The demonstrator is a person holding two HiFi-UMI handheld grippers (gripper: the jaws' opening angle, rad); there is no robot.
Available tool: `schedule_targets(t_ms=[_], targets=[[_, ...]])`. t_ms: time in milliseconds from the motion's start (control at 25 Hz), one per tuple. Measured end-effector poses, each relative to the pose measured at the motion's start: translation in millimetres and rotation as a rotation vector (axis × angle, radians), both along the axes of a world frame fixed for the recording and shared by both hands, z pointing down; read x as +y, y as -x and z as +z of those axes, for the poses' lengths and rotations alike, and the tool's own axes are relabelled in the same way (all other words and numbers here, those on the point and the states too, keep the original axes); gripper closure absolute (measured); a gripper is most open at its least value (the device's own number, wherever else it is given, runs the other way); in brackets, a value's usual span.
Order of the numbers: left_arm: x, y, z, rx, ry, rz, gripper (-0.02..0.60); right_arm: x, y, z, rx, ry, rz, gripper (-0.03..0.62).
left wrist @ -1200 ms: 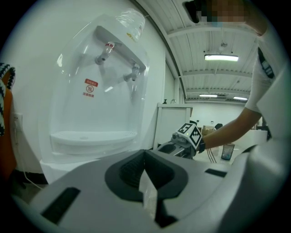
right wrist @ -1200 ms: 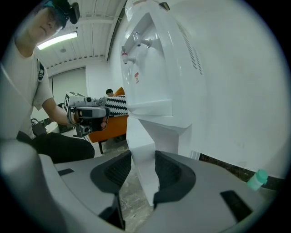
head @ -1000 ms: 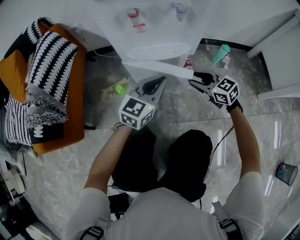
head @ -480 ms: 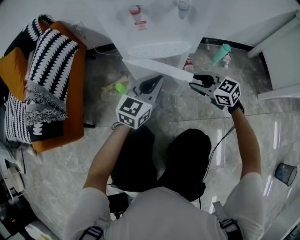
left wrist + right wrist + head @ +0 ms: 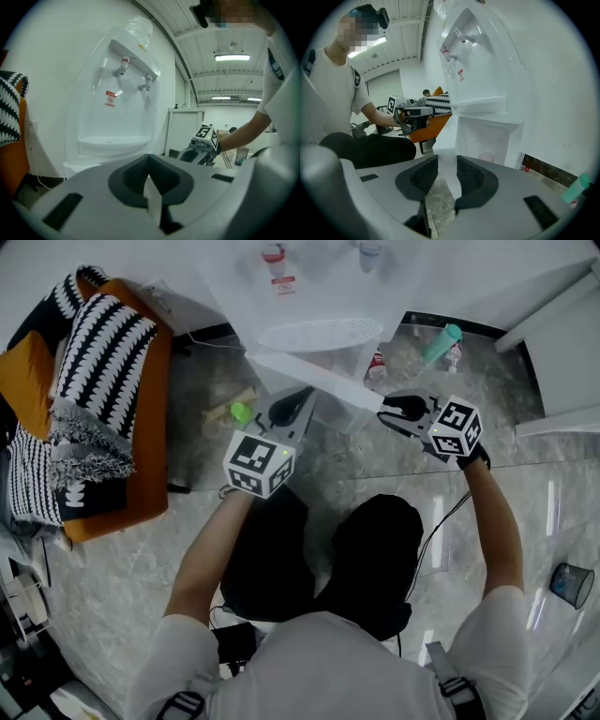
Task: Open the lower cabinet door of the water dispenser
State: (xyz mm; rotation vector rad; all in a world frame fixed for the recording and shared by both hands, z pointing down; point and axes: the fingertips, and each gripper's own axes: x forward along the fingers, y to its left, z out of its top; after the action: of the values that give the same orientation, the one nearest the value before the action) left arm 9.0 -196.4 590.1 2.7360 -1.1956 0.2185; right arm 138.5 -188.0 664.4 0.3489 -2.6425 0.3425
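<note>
The white water dispenser (image 5: 319, 296) stands against the wall at the top of the head view, and its lower cabinet door (image 5: 314, 381) is already partly open. The door swings out over the grey marble floor (image 5: 525, 512) toward the person, and its free edge points to the right.

The right hand-held gripper (image 5: 398, 409) is at this free edge. Its jaws are about half open and have just been closing. In the right gripper view the edge of the door lies between them, against the pad on the picture's right, while some floor shows between the door and the other pad. Behind the door the open compartment is visible under the drip tray (image 5: 319, 334).

The left hand-held gripper (image 5: 302, 397) is just in front of the door's outer face. Its jaws are almost together, with only a thin pale slit between the pads.

An orange seat (image 5: 141, 427) with a black-and-white blanket (image 5: 94, 362) stands at the left.
</note>
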Motion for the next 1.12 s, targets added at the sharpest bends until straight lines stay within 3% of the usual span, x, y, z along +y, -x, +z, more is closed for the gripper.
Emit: schedule_targets(t_ms=[320, 1120], targets=[[3, 16, 0, -0.006, -0.010, -0.023, 0.568, 12, 7, 1, -0.025, 0.014, -0.019, 0.503], [8, 44, -7, -0.014, -0.038, -0.073, 0.568, 62, 46, 2, -0.064, 0.068, -0.153, 0.507]])
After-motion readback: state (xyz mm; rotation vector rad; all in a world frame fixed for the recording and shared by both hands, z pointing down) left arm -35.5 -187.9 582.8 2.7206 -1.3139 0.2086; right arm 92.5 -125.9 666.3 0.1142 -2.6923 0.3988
